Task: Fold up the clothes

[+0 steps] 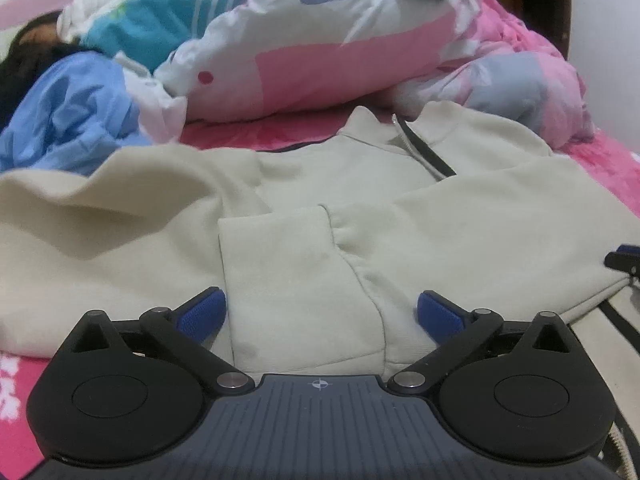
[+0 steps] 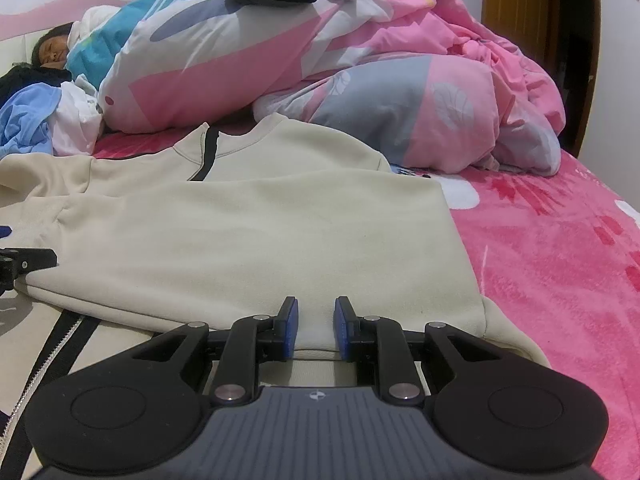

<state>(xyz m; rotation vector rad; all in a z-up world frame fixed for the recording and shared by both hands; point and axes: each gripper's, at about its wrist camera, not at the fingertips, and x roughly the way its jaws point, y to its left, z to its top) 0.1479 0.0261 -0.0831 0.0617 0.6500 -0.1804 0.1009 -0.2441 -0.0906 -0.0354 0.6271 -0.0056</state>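
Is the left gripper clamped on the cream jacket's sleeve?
No: the left gripper stands wide open, its blue pads apart on either side of the folded sleeve of the cream jacket.

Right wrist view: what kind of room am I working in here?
Most likely a bedroom: a cream jacket is spread on a pink bedsheet, with a bunched quilt behind and a person lying at the far end.

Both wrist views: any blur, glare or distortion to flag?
Left wrist: soft focus across the far bedding, the cream jacket only a little crisper; fisheye bends the edges, corners vignetted dark. Right wrist: sharper, the duvet folds readable; same barrel bend and dark corners. Flat indoor light in both, no glare, faint shadows.
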